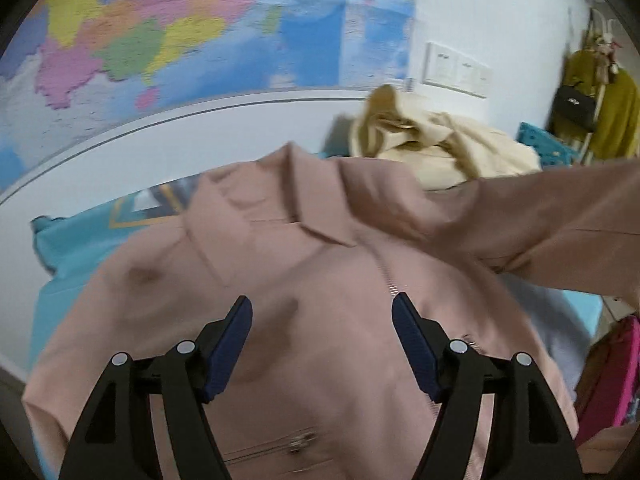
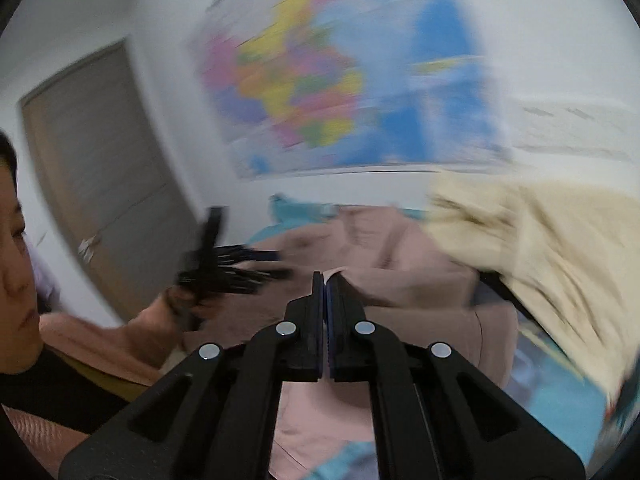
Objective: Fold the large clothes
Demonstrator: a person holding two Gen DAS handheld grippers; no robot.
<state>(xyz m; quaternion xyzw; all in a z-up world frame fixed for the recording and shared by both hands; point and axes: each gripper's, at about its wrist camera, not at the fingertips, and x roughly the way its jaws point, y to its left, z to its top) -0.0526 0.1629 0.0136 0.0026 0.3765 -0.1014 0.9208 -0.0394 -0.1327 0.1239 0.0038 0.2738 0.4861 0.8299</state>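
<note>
Beyond the wide-open, empty left hand-held gripper (image 1: pixel 322 312), a pink jacket (image 1: pixel 312 280) covers the bed (image 1: pixel 60 240) below a wall map (image 1: pixel 160 32); the right hand-held gripper (image 2: pixel 325 276) pinches the pink jacket's fabric.

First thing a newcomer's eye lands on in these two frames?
The pink jacket spread collar-up fills the left wrist view, under the open left tongs. In the right wrist view the right tongs are shut on a pink edge of it. A bright map covers the wall behind, and a cream garment is heaped at right.

Two claws are showing, with one pink jacket (image 1: pixel 320 280) lying below, one cream garment (image 1: pixel 452 148) beyond, one wall map (image 1: pixel 160 28) hanging ahead.
</note>
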